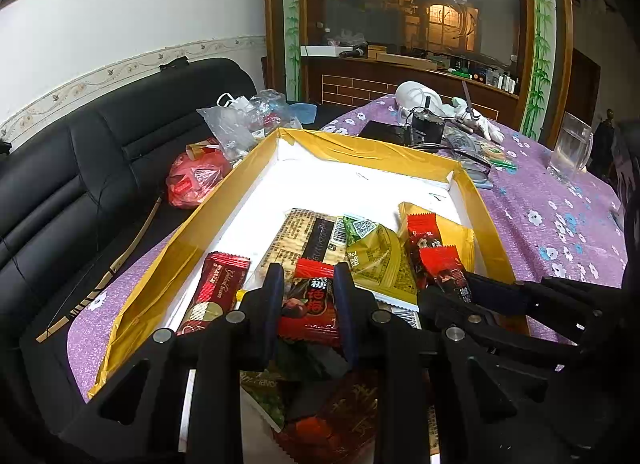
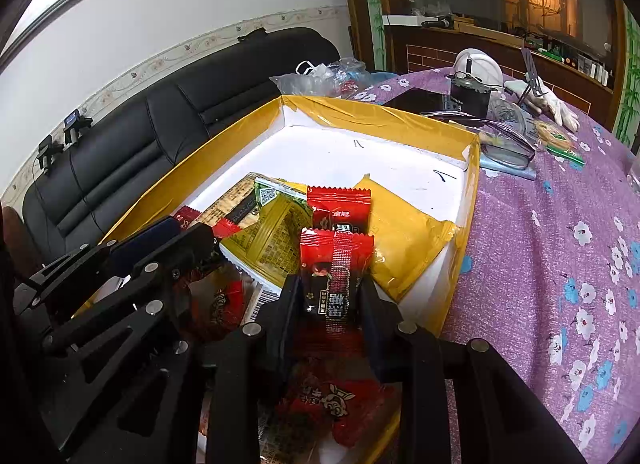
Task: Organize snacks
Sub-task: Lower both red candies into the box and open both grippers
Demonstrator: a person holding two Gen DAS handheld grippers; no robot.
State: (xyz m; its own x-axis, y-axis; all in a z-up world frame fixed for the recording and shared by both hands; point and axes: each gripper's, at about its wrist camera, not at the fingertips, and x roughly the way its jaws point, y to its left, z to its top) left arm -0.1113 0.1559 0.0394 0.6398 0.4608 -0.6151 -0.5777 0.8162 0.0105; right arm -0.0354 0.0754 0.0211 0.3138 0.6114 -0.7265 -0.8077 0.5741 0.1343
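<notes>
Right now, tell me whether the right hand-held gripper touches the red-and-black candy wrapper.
Touching: the right wrist view shows the right hand-held gripper pinching the red-and-black candy wrapper from both sides.

left wrist: angled down, right over the yellow box [image 1: 224, 199]
right wrist: same tilt, close
shared: box [image 2: 192, 155], sofa [image 1: 80, 151]

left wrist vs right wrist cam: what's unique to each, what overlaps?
Only the left wrist view shows the glass mug at the table's far right, the red plastic bag on the sofa, and the dark red bar wrapper in the box.

Only the right wrist view shows the clips on the sofa back.

Both show the yellow box, the purple tablecloth, the left gripper and right gripper, each shut on a red candy packet.
</notes>
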